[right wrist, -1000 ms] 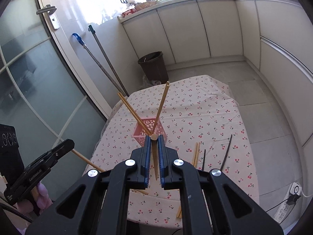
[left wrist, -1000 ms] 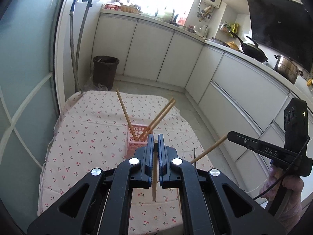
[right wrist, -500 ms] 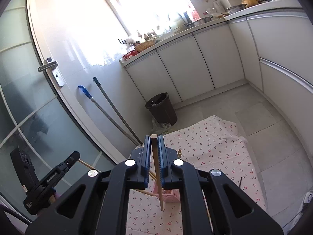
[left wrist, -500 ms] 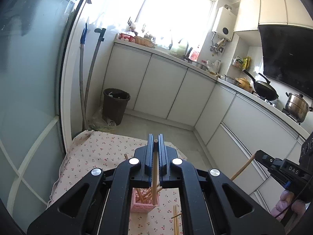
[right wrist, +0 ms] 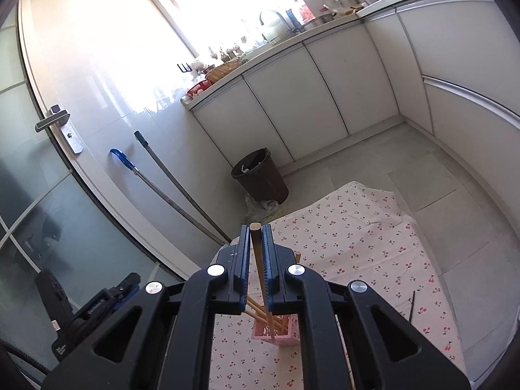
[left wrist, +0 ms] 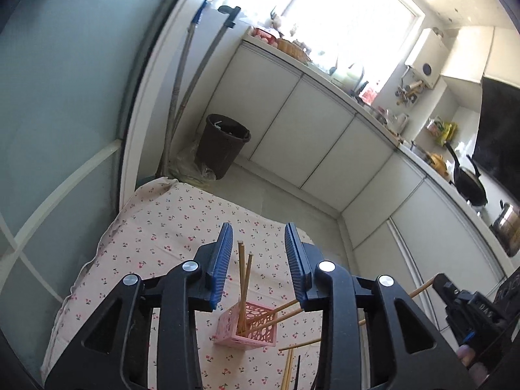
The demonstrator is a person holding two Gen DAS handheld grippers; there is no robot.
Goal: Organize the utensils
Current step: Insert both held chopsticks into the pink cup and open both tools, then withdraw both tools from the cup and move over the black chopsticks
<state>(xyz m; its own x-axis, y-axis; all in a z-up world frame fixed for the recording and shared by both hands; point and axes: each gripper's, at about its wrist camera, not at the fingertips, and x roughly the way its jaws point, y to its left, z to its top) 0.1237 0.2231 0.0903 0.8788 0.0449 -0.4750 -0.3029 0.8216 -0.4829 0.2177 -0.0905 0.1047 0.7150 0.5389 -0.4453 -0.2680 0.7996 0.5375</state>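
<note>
Right gripper (right wrist: 257,260) clamped on chopstick (right wrist: 260,269), held above pink basket (right wrist: 286,336). Stick's long axis ran steeply down, lower tip just over basket's mouth; likely drop-in next. Left gripper (left wrist: 258,260) jaws had just been opening, stood apart, nothing between pads; also above basket (left wrist: 247,325), where sticks (left wrist: 242,279) stood. Loose sticks (left wrist: 287,367) lay on cloth (left wrist: 156,227) beside basket.

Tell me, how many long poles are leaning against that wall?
2. A blue-handled pole leans on the wall beside the glass door; a black-tipped pole leans just right of it, nearer the bin. None looks hidden.
</note>
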